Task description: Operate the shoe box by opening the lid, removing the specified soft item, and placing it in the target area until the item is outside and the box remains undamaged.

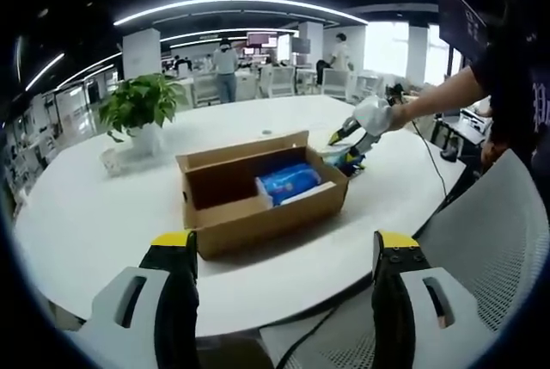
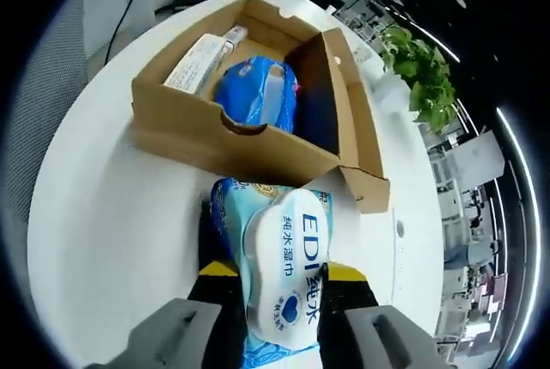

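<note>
On the white round bench (image 1: pixel 103 214), working left to right in the left gripper view: a potted plant (image 1: pixel 137 107) stands at 10 o'clock, well apart from the shoe box (image 1: pixel 258 197) near centre. The box lid is open, standing up along the far side. A blue soft pack (image 1: pixel 288 181) lies inside with a pale flat item beside it. At 2 o'clock of the box my right gripper (image 1: pixel 348 150) sits just beside its right end.

My left gripper (image 1: pixel 284 253) hangs back at 6 o'clock, jaws spread wide, nothing between them, well short of the box.

In the right gripper view, my right gripper (image 2: pixel 279 287) is clamped on a wet-wipes pack (image 2: pixel 279 270), blue and white with printed lettering. The pack is outside the box, at 6 o'clock of the near wall (image 2: pixel 215 141), over bare bench. I cannot tell whether it touches the bench.

Risks, as I judge them: the pack is soft and glossy, so it could slide from the jaws before placement. It is close to the near wall, so a careless swing could knock or crease the cardboard, or shove the unheld box across the bench.
</note>
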Motion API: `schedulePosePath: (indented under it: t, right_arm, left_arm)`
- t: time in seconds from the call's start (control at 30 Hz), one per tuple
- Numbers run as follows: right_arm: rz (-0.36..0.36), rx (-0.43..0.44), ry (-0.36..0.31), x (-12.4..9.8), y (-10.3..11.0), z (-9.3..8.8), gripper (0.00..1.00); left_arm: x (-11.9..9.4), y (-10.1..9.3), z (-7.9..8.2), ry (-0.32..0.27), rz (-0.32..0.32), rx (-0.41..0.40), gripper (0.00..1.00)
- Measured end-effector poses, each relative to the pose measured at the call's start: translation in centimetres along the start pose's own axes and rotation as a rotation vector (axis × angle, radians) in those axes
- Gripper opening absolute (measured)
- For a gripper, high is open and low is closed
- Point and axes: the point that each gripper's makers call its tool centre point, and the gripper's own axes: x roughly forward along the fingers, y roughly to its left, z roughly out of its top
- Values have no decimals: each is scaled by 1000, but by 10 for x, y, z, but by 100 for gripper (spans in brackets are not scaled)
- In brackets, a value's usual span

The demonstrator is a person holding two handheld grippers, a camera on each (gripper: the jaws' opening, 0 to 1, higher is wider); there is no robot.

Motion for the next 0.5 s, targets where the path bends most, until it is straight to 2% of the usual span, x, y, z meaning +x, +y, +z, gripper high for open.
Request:
schedulePosePath:
  t: [0.1, 0.3, 0.5]
  right_arm:
    - [-1, -12, 5, 3, 3, -2, 25]
    - [2, 24, -1, 5, 2, -4, 26]
    - [11, 10, -3, 5, 5, -4, 29]
  left_arm:
    - [0, 0, 0, 0, -1, 0, 81]
    - [0, 0, 0, 0, -2, -2, 81]
    - [0, 0, -1, 1, 0, -4, 81]
